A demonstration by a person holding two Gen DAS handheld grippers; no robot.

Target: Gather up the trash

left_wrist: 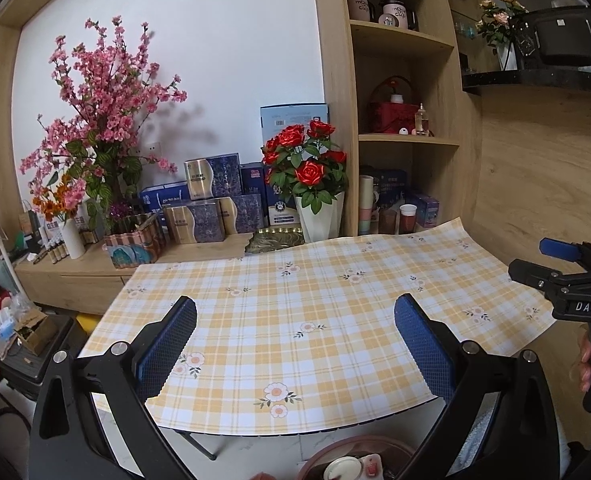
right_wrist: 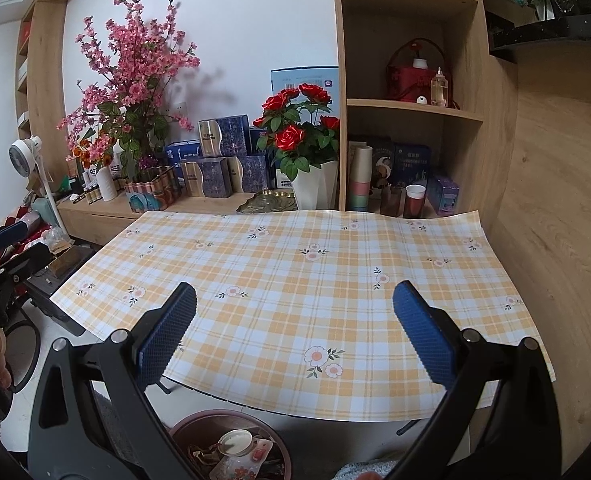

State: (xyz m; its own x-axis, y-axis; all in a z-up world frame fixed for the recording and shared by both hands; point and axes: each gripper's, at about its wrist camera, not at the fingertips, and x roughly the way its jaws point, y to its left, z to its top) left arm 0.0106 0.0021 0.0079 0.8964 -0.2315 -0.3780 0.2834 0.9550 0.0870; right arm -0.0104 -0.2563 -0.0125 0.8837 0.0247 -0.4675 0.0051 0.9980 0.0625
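**Trash sits in the bin below my jaws; counter bare**

The trash (right_wrist: 239, 454) lies in a round brown bin (right_wrist: 199, 420) on the floor, under and just short of my right gripper (right_wrist: 295, 336), below the counter's near edge. I make out a pale round lid, a small wrapper with red print and some crumpled brownish scraps. I judge it all light, thin and easy to crush; the lid looks stiff enough to pinch by its rim, the wrappers by any loose fold.

Both sets of jaws are spread wide and empty; my left gripper (left_wrist: 295, 340) hovers likewise over the cloth.

The counter (right_wrist: 335, 272) ahead wears a yellow checked cloth with flowers, and I see no litter on it. Beyond stand roses (right_wrist: 295, 128), blue boxes and wooden shelves.
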